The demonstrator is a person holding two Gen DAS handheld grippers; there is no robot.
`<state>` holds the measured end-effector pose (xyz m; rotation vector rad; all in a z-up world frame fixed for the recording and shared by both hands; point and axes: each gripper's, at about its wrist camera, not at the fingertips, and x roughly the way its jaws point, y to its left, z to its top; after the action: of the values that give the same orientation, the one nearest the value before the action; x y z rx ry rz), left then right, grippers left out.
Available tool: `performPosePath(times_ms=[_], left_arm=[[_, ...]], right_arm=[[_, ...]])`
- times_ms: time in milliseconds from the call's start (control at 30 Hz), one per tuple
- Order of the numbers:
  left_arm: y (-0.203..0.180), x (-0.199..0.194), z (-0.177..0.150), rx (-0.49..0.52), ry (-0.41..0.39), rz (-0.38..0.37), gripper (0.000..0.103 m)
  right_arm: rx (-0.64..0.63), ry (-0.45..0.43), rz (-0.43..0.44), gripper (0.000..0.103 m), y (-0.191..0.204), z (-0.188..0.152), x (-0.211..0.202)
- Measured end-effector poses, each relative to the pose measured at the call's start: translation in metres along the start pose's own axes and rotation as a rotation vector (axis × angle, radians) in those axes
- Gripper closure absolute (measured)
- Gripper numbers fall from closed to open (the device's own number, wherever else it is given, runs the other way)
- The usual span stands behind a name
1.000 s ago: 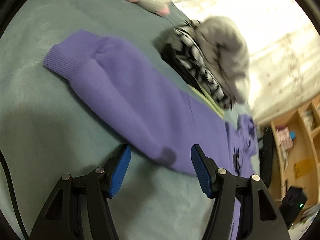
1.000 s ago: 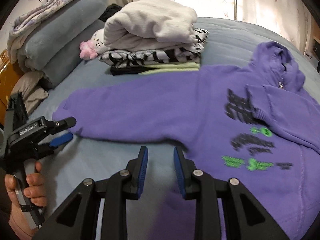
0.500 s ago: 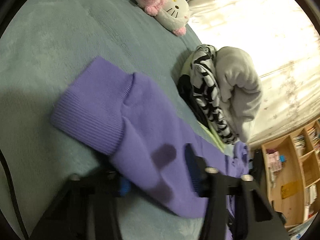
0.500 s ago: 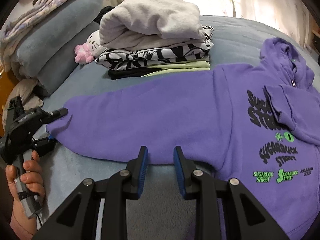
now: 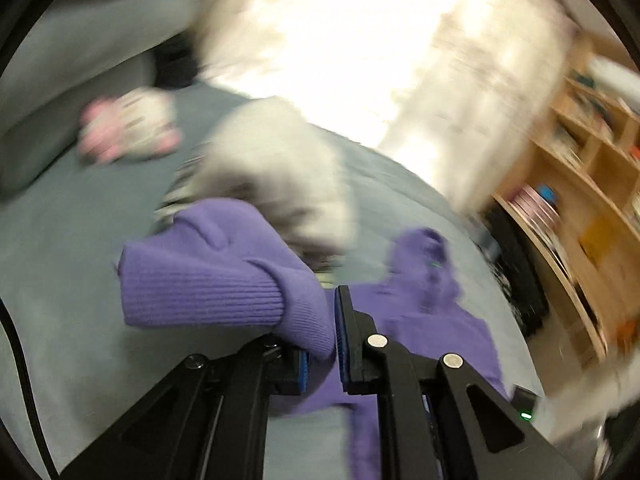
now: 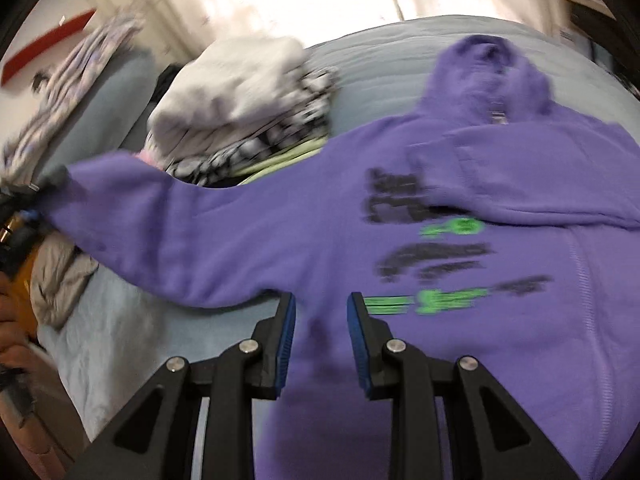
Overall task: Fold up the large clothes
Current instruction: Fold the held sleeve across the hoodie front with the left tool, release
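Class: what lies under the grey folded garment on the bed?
Under the grey folded garment sit a black-and-white patterned piece and a pale green layer; anything lower is hidden behind the purple hoodie's sleeve.

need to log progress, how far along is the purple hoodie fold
Done: one sleeve already lies folded across the chest. In hand: the left gripper has just closed on the other sleeve's cuff, lifted off the bed. Left: laying it across, then folding the body; the right gripper holds nothing.

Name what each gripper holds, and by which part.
Left gripper: purple hoodie, pinched at the sleeve's ribbed cuff. Right gripper: nothing, open above the hoodie.
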<state>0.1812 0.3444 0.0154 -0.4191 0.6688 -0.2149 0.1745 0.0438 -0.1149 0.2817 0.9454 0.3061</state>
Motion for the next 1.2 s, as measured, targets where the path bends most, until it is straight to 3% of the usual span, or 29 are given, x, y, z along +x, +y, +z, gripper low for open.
performPosePath(times_ms=[233,267,367,533,667,800,1000,1200], left_arm=[[-0.164,0.067,-0.011,0.202,0.093,-0.14,0.094],[-0.179,0.078,-0.017,0.21,0.116,-0.147,0.092],[-0.22,0.127,-0.048,0.229,0.224,-0.174,0.073],[-0.255,0.181,-0.105,0.284,0.372,-0.129,0.069],[-0.262,0.193,-0.128,0.263,0.428,-0.126,0.058],[-0.258,0.18,-0.131,0.243,0.386,-0.089,0.049],[-0.216,0.162,-0.127,0.161,0.36,0.013,0.044],[-0.158,0.133,-0.144,0.045,0.359,0.095,0.044]], right_arm=[[0.153,-0.085,-0.063,0.076,-0.097,-0.002,-0.055],[0.176,-0.097,-0.081,0.076,-0.114,-0.003,-0.064],[0.218,-0.114,-0.122,0.076,-0.153,-0.009,-0.081],[0.271,-0.117,-0.156,0.071,-0.205,-0.02,-0.104],[0.282,-0.116,-0.146,0.066,-0.226,-0.023,-0.112],[0.259,-0.099,-0.104,0.065,-0.233,-0.019,-0.11],[0.217,-0.047,-0.033,0.059,-0.222,-0.002,-0.094],[0.266,-0.015,0.006,0.056,-0.234,0.006,-0.084]])
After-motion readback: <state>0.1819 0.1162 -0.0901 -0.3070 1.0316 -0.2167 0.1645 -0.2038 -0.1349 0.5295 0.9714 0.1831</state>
